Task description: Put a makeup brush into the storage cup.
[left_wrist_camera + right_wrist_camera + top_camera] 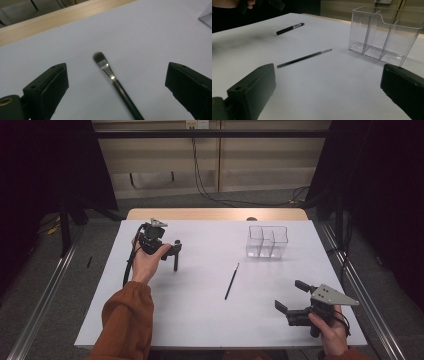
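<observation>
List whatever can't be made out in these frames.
- Left gripper view: the thick brush's handle end is cut off by the bottom edge, and the clear organizer is cut by the right edge.
- Right gripper view: the left gripper is cut by the top edge, and the silver marking on the thick brush is too small to read.
- High view: the thin brush's tip is too small.

Rust-orange sleeve, black fingers, grey plate.

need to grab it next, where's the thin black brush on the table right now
In the high view the thin black brush lies near the middle of the white table, between the two grippers, in front of the clear organizer and toward the person.
</observation>
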